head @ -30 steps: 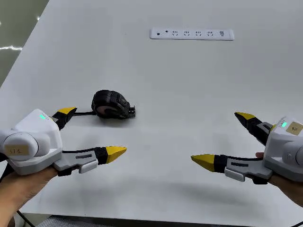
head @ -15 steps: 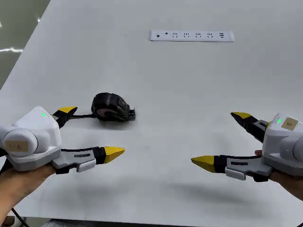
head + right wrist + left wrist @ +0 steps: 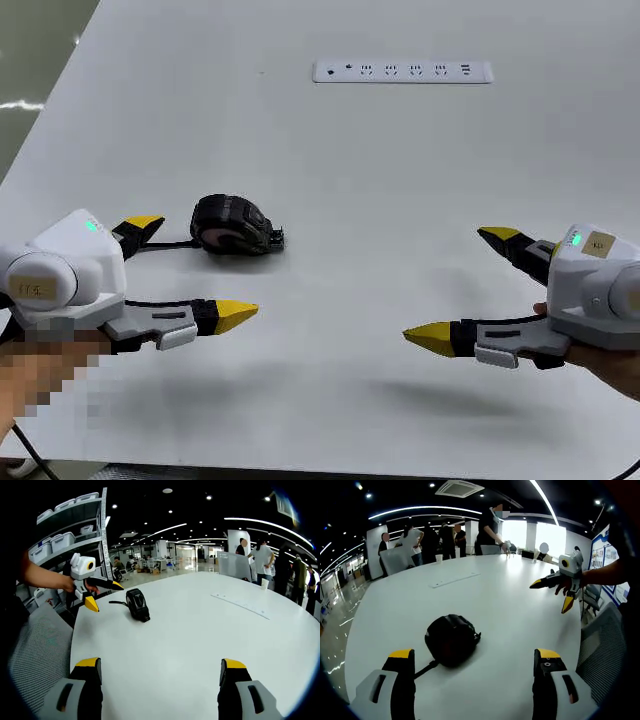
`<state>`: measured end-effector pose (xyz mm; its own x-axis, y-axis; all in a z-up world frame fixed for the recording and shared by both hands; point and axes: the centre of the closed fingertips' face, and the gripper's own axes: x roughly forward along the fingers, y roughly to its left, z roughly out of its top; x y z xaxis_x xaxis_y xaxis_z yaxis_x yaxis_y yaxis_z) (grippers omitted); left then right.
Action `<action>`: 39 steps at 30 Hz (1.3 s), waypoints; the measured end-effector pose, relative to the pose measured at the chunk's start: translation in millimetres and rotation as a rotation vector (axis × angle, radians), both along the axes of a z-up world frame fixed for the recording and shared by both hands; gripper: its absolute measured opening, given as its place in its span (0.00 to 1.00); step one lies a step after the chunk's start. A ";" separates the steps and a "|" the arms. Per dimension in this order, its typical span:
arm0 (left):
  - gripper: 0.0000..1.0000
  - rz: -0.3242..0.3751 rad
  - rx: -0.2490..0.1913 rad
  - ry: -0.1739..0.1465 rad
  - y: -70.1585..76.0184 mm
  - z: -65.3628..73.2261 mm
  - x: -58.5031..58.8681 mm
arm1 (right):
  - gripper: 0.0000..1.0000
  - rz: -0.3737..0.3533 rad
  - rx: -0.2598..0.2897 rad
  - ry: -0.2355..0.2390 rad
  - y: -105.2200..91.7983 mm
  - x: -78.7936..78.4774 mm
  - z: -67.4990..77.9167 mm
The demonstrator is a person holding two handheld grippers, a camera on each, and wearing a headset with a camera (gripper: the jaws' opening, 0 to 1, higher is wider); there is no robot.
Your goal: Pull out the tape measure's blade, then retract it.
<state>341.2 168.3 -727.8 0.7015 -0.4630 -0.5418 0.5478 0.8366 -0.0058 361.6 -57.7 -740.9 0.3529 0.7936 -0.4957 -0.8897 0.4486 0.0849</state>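
Observation:
A black tape measure (image 3: pixel 234 224) lies on the white table (image 3: pixel 380 170), its blade drawn in and a black strap trailing to its left. My left gripper (image 3: pixel 195 268) hovers open just in front of and left of it, nothing between its yellow-tipped fingers. In the left gripper view the tape measure (image 3: pixel 452 639) sits a short way ahead between the jaws, and the left gripper (image 3: pixel 475 660) is wide open. My right gripper (image 3: pixel 462 286) is open at the right, well apart from the tape. The right gripper view shows the tape measure (image 3: pixel 137 604) far off to the left, with the right gripper (image 3: pixel 160 669) open.
A white power strip (image 3: pixel 402 72) lies at the far side of the table. The table's left edge (image 3: pixel 40 110) drops to a dark floor. Several people stand beyond the table in the left gripper view, and storage shelves (image 3: pixel 70 515) rise in the right gripper view.
Both grippers have edged slightly forward and stayed open. The tape measure has not moved; the small shift of the picture comes from the head camera.

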 end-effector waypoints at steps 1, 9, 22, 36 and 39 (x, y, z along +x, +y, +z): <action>0.96 -0.005 0.001 0.002 0.0 -0.4 0.6 | 0.98 0.005 -0.001 -0.001 0.5 0.5 0.0; 0.94 -0.038 0.011 0.011 2.6 0.4 8.8 | 0.97 0.040 0.001 -0.001 4.8 11.2 -0.2; 0.89 -0.108 0.042 0.018 6.3 1.1 19.6 | 0.94 0.138 -0.002 -0.021 20.6 20.4 -0.7; 0.80 -0.193 0.096 0.045 15.8 -1.2 30.3 | 0.87 0.239 -0.008 -0.037 37.1 26.9 -2.7; 0.78 -0.209 0.109 0.053 17.4 -2.4 31.9 | 0.86 0.262 -0.012 -0.039 40.4 28.6 -4.4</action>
<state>373.1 185.7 -730.2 0.5660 -0.5315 -0.6302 0.7102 0.7025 0.0453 390.2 -17.2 -745.3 0.1555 0.8544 -0.4959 -0.9781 0.2034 0.0438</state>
